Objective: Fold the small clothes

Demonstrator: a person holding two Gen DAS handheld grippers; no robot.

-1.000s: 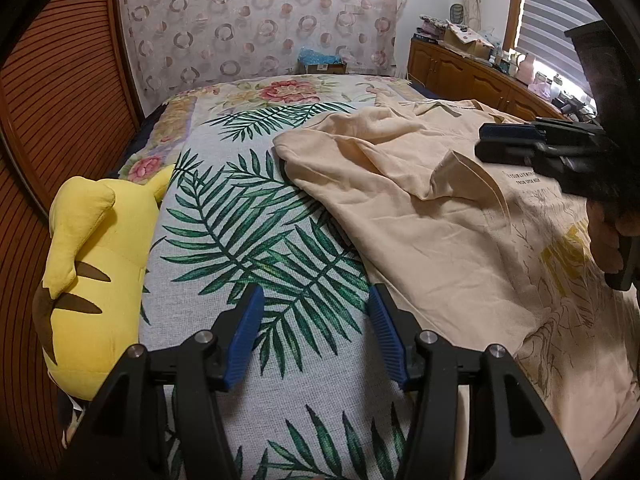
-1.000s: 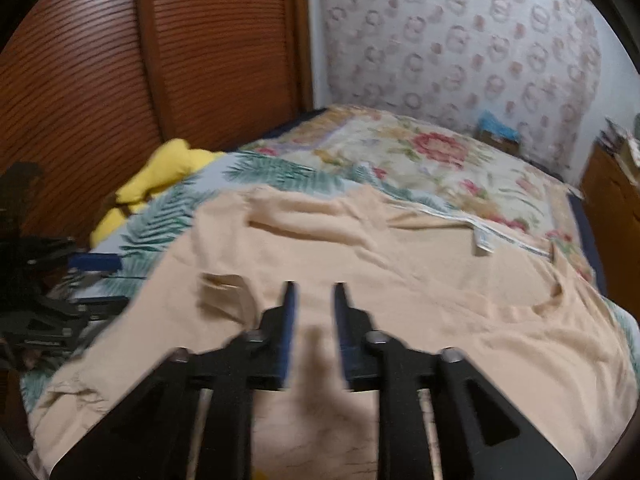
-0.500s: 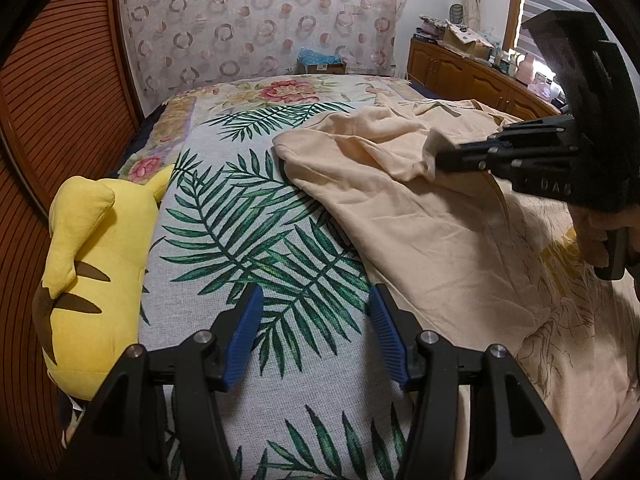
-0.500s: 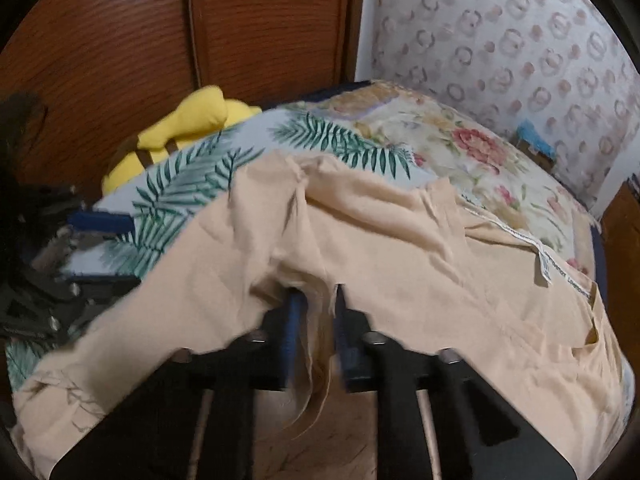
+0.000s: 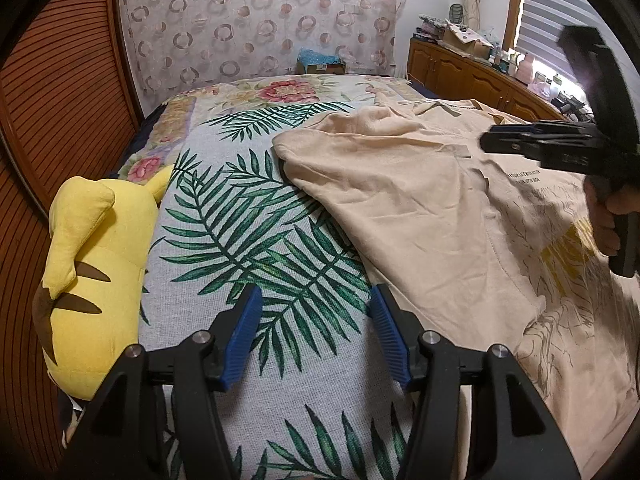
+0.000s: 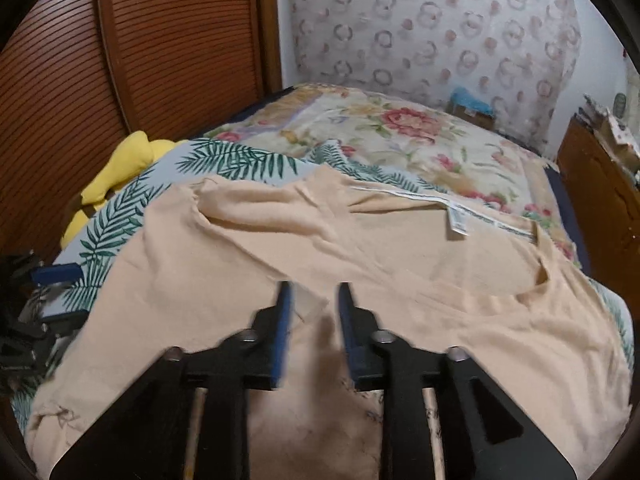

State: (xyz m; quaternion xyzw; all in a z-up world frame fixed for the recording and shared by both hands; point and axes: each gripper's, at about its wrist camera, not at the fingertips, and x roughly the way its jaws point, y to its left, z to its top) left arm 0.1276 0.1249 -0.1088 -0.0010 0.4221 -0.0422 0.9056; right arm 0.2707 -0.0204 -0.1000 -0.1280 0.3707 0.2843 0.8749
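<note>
Released since half a second ago: the right tool [image 6: 311, 300] now stands parted, the sleeve flap lying loose between its jaws. Left tool [image 5: 316, 332] hovers wide over the bedspread [image 5: 248, 248]. Beige T-shirt [image 5: 420, 200] lies at two o'clock; sleeve fold placed, body folds remain.

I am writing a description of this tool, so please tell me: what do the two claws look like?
Both claws are alike. The left claw has angular black arms, silver pivot bolts and ribbed blue pads. The right claw has the same black arms, bolts and blue pads; its body bears faint, unreadable lettering.
</note>
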